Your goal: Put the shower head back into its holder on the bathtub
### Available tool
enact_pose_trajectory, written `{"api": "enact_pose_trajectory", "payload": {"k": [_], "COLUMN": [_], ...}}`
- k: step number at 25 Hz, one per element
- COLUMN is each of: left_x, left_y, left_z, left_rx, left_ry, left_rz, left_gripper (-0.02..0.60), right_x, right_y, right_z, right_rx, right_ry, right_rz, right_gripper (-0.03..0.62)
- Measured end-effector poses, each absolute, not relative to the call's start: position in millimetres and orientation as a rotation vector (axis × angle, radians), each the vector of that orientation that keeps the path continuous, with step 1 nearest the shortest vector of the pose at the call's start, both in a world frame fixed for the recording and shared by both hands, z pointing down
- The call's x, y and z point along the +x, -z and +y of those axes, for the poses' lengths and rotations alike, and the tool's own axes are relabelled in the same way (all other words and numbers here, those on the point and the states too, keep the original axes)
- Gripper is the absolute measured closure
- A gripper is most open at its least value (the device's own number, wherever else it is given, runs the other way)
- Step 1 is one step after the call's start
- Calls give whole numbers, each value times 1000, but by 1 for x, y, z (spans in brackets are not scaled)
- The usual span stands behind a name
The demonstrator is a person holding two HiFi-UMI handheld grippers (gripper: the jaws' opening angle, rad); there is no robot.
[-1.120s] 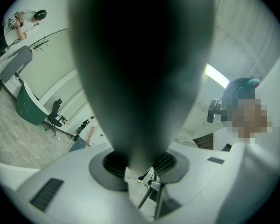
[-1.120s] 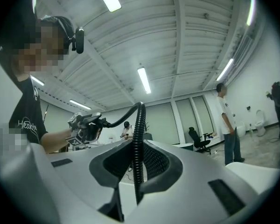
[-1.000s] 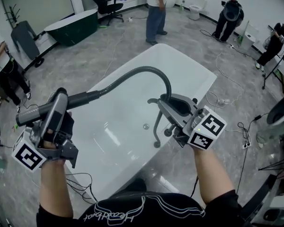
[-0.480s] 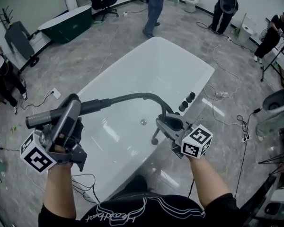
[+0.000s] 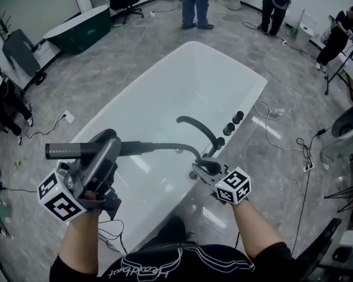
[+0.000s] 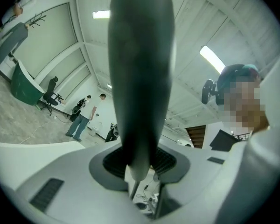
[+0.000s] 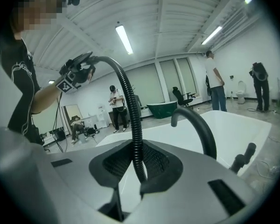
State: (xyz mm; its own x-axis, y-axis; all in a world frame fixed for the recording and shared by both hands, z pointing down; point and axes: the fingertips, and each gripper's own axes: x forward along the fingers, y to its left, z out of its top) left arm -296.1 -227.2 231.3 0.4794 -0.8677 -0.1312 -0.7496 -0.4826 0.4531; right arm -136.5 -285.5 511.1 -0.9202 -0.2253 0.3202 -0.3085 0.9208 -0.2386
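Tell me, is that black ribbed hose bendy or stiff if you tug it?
Probably bendy: the hose curves in an arc between the right gripper and the shower head in the left gripper. Its ribs likely stop it slipping in the grip. It would probably sag if let go.

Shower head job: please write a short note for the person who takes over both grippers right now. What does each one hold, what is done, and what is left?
Left gripper: shut on the shower head, held about level over the near-left side of the tub.
Right gripper: shut on the hose, near the tub rim, just in front of the spout.
Done: head and hose are both in hand above the tub.
Left: seat the head in its holder. I cannot pick the holder out in these views; it is probably by the spout and knobs.
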Motion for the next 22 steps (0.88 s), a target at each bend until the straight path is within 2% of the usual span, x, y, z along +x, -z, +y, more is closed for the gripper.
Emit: {"api": "enact_pose_trajectory", "payload": {"k": [8, 16, 18, 22], "left_x": [-238, -208, -202, -189], "left_y": [-276, -290, -291, -301], "left_z": [-251, -256, -259, -262], "left_rx": [2423, 2474, 2489, 2530], "left_ry": [365, 299, 283, 197], "left_rz": [-1291, -1177, -1165, -1164], "left_gripper": [462, 463, 463, 463], "right_x": [-104, -101, -98, -83], "right_y": [-596, -643, -649, -659], "right_z": [-287, -263, -261, -257], "right_rx": [376, 296, 295, 321], "right_ry": [-374, -391, -404, -428], "right_rz": [-2637, -2513, -2493, -2478], "right_gripper": [526, 523, 452, 408]}}
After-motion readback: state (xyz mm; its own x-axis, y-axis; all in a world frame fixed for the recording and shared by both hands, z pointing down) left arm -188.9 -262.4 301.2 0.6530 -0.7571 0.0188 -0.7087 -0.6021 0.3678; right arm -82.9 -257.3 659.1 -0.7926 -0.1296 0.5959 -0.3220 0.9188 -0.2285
